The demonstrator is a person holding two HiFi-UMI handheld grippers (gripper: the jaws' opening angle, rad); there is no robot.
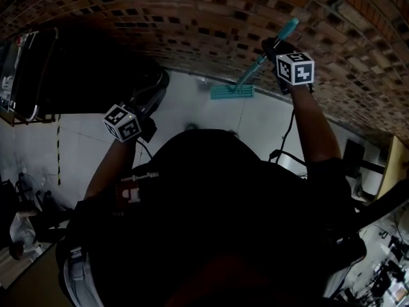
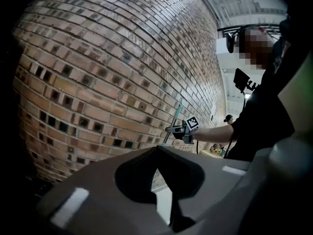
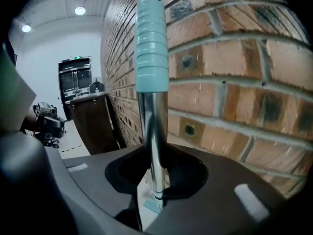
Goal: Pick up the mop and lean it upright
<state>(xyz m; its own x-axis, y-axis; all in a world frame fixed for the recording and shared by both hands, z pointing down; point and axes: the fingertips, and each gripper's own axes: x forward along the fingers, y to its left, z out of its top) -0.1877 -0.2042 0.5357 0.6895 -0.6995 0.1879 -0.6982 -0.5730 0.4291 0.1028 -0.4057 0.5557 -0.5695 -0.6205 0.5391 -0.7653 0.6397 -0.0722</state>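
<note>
- Brick wall (image 1: 192, 18): smooth face, likely to let the handle skid sideways.
- Teal flat mop (image 1: 248, 75), head on floor (image 1: 192, 110), near upright beside wall: could topple if released early.
- Right tongs (image 3: 156, 177) clenched on its chrome pole.
- Left tongs (image 2: 164, 180) closed, empty.

mop (image 1: 255, 69): teal ribbed grip (image 3: 151, 43), shiny silver pole (image 3: 155, 131), teal head (image 1: 232, 92); brick wall (image 1: 192, 18) red-brown and tan, dark square recesses, pale mortar lines; marker cubes (image 1: 295, 68) white with black square patterns; floor (image 1: 192, 107) pale grey; person's top (image 1: 211, 203) black
</note>
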